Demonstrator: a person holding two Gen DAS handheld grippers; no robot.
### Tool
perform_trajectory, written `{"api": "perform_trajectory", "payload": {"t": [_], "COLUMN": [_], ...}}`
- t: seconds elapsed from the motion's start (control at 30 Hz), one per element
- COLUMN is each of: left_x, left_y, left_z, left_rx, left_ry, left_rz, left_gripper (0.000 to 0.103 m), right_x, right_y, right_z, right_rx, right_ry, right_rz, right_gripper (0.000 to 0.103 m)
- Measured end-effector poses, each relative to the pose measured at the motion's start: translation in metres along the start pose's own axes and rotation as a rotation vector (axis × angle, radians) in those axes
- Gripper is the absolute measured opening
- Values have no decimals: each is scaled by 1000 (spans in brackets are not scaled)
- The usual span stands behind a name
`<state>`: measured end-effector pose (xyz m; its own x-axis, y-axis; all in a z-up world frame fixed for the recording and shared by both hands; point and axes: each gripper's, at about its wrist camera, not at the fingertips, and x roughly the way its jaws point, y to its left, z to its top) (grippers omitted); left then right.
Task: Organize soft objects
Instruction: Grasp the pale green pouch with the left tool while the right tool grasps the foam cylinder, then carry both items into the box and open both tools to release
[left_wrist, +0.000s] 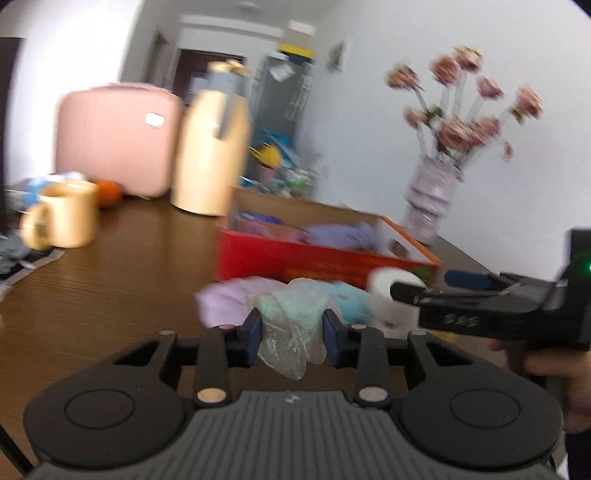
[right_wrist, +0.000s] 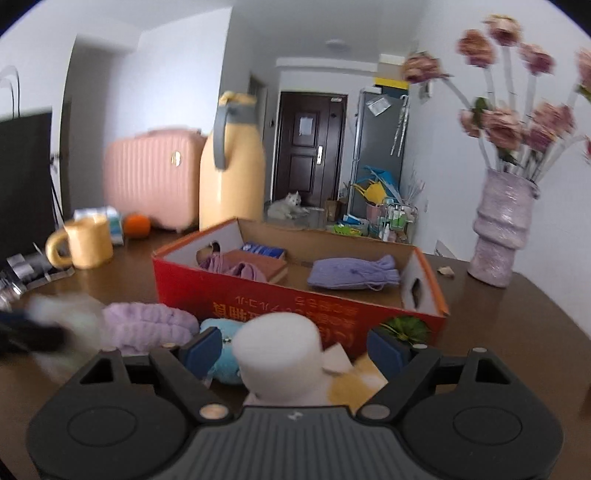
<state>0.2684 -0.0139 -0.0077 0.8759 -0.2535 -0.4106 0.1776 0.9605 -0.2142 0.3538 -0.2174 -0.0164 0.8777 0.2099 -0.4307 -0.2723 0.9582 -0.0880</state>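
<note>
White walls (right_wrist: 166, 66) are standing all around. A dark brown door (right_wrist: 308, 147) is sitting in the middle, far back, beside a tall grey fridge (right_wrist: 380, 147). A round ceiling light (right_wrist: 336, 44) is hanging up top.

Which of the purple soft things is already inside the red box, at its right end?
The knitted lavender pouch, lying flat on the box floor near the right wall. The fluffy purple piece lies outside, on the table before the box.

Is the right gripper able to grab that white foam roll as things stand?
Probably yes. The right gripper is open, with the white foam roll already standing between its fingers and nothing in front of it. The left gripper is busy holding a green bag.
</note>
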Motion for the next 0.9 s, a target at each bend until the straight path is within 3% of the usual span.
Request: {"api": "perform_trajectory", "payload": {"t": [0.1, 0.3, 0.63, 0.9], "left_x": [-17, -31, -52, -69], "left_y": [19, 25, -37, -74], "left_z": [5, 10, 8, -3], "left_rx": [-25, -40, 57, 125], "left_ry": [-29, -25, -55, -59], "left_rz": [70, 106, -13, -50], "left_gripper": [35, 35, 35, 35], "right_x": [20, -15, -144, -176], "right_y": [4, -3, -39, -51], "right_z": [3, 3, -34, -50], "right_rx": [-11, 14, 113, 157], "right_ry": [51, -8, -79, -116], "right_rz": [12, 39, 57, 39], "right_gripper": [55, 54, 55, 55]}}
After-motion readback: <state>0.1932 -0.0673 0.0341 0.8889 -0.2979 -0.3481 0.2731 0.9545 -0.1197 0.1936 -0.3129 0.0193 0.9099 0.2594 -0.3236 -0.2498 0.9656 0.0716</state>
